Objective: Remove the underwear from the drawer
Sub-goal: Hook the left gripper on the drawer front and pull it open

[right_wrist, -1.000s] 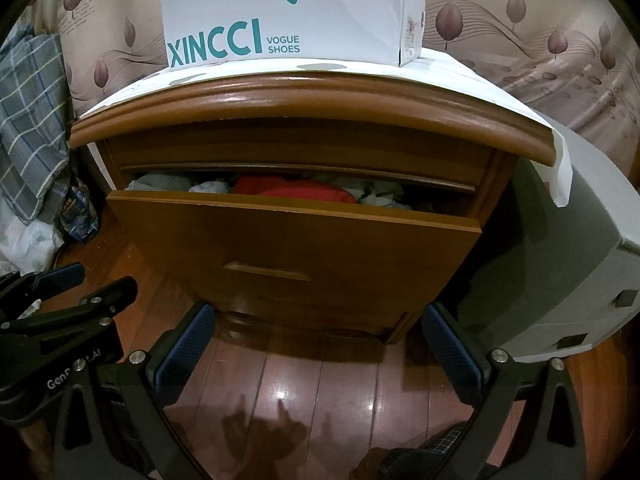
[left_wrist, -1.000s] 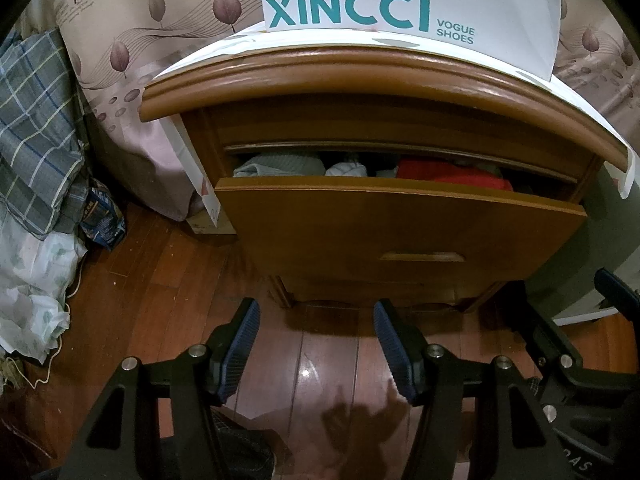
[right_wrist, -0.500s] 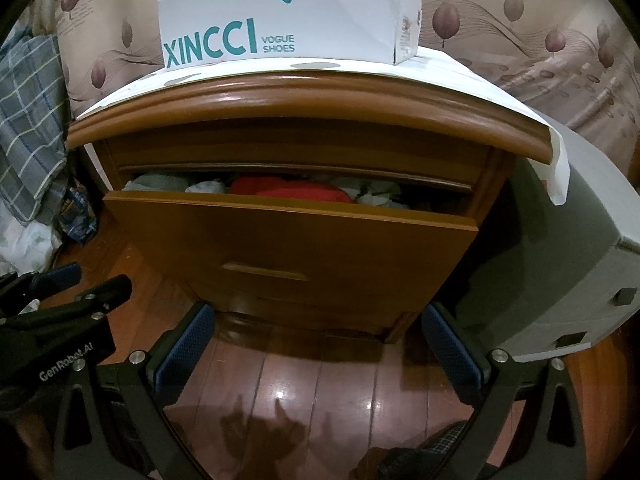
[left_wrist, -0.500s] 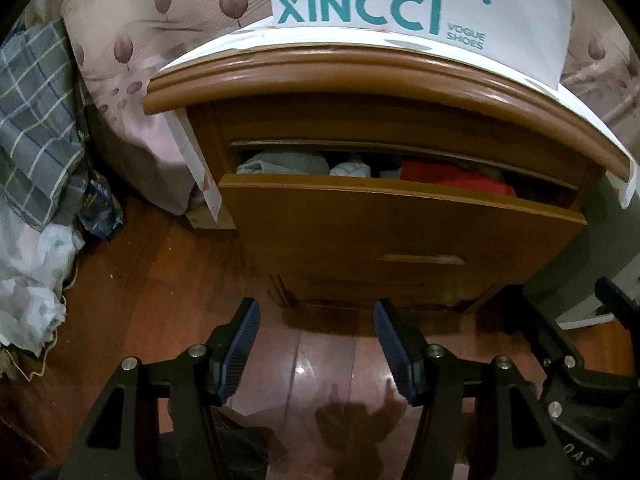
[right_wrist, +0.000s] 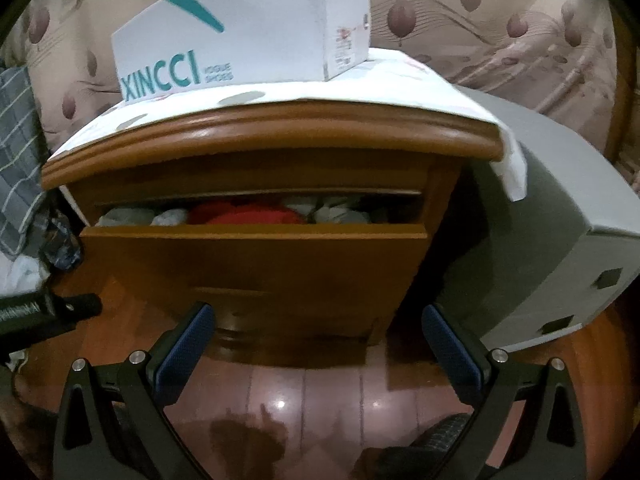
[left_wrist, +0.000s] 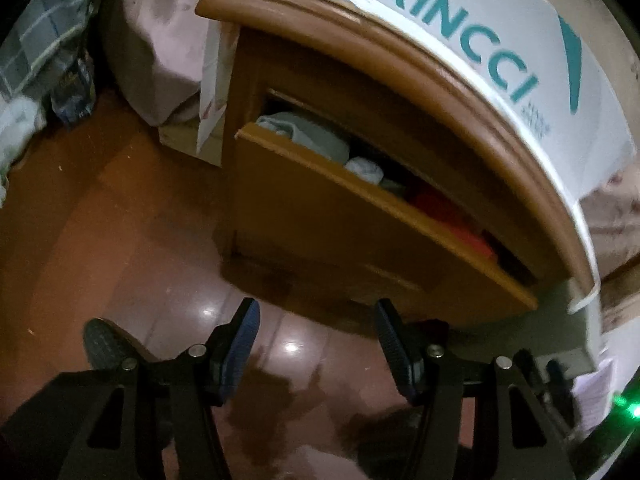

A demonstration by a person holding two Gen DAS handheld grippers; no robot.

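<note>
Your left gripper [left_wrist: 316, 344]: black frame, blue ribbed pads, jaws partly apart and opening, nothing between them; it hangs over the glossy red-brown wooden floor [left_wrist: 120, 240], in front of the drawer and short of it.

Your right gripper [right_wrist: 320, 352]: same build, jaws spread wide, empty; it also sits in front of the drawer, its pads framing the lower edge of the drawer front without touching it.

Landmark, the honey-brown wooden drawer [right_wrist: 256, 264]: pulled part-way out of a bedside cabinet with a rounded top edge [right_wrist: 272, 136]. Its long axis runs side to side across the right wrist view; in the left wrist view it slants from upper left down to lower right.

Contents of the drawer, the underwear, packed in a row along that long axis and showing just above the drawer front:
- a pale grey-green folded piece [left_wrist: 308, 136] at the left end;
- a small whitish bundle [right_wrist: 170, 216] next to it;
- a bright red bunched piece [right_wrist: 244, 214] near the middle;
- pale grey and white pieces [right_wrist: 336, 210] toward the right end.
How each piece is folded or which way it points, you cannot tell.

Above the drawer: a white paper sheet [right_wrist: 360, 84] covering the cabinet top, and on it a white cardboard shoe box with teal lettering [right_wrist: 240, 36].

Right of the drawer: a grey box-shaped object [right_wrist: 560, 240] standing beside the cabinet.

Left of the drawer: a grey checked cloth [right_wrist: 16, 152] in a heap on the floor.
</note>
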